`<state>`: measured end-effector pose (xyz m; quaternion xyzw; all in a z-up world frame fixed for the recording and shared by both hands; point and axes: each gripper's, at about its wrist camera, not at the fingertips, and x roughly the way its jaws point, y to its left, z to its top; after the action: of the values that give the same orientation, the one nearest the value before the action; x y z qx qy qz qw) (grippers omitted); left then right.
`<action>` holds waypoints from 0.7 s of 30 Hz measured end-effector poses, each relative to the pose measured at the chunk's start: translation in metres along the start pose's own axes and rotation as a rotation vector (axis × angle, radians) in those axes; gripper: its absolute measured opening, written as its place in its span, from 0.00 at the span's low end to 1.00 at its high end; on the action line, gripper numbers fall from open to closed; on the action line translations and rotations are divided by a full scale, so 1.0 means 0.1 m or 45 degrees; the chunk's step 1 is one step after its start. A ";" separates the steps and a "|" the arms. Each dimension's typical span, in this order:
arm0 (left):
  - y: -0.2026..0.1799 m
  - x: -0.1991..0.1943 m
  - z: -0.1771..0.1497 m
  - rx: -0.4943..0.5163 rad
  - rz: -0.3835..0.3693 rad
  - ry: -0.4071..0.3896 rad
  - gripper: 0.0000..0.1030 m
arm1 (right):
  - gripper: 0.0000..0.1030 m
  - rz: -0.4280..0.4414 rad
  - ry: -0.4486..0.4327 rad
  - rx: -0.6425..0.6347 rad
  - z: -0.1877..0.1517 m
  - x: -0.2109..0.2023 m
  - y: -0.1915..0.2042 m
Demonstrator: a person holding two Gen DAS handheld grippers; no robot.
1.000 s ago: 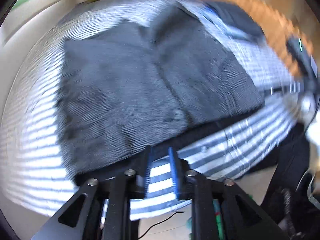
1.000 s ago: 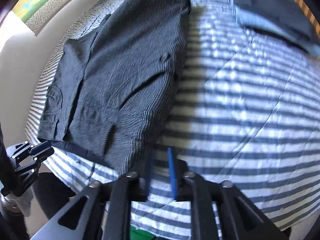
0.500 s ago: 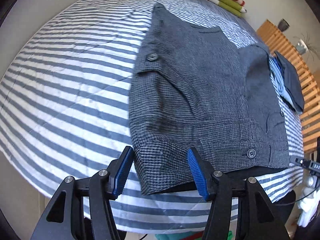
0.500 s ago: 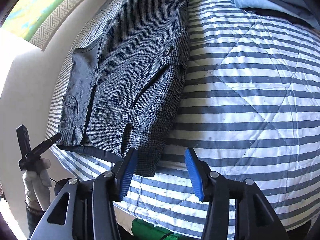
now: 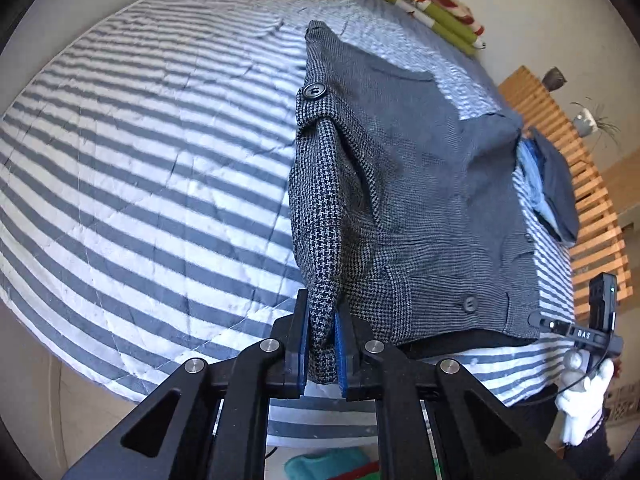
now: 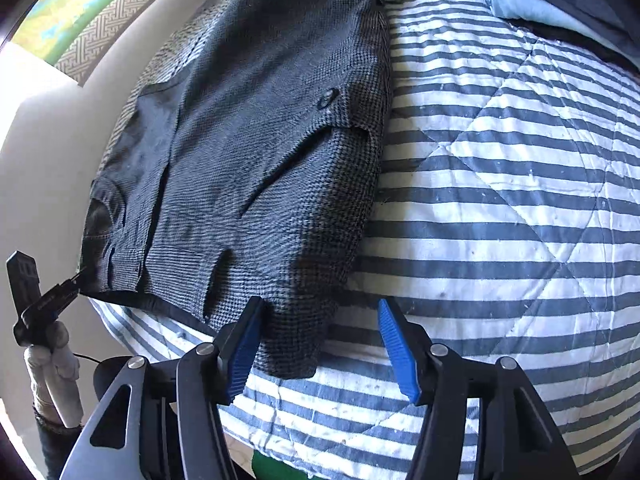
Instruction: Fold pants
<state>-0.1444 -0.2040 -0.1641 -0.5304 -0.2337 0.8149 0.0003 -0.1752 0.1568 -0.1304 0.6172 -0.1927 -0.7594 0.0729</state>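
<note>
- The pants (image 5: 420,208), grey houndstooth, lie folded on the striped quilt (image 5: 140,168) of the bed, waistband toward you.
- Your left tongs (image 5: 322,354) have just closed and pinch the raised corner of the pants at 6 o'clock.
- Your right tongs (image 6: 320,344) have just been opening; the blue pads (image 6: 396,348) straddle the near corner at 6 o'clock without pressing it.
- Folded clothes (image 5: 552,192) lie at 3 o'clock.
</note>
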 end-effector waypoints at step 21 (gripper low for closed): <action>-0.31 -0.58 -0.15 0.161 0.218 -0.042 0.28 | 0.29 -0.211 -0.102 -0.271 -0.08 -0.51 0.19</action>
<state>-0.1133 -0.1847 -0.1068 -0.5340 -0.1358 0.8336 -0.0396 -0.1585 0.1554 -0.0780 0.5891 -0.0621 -0.8029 0.0672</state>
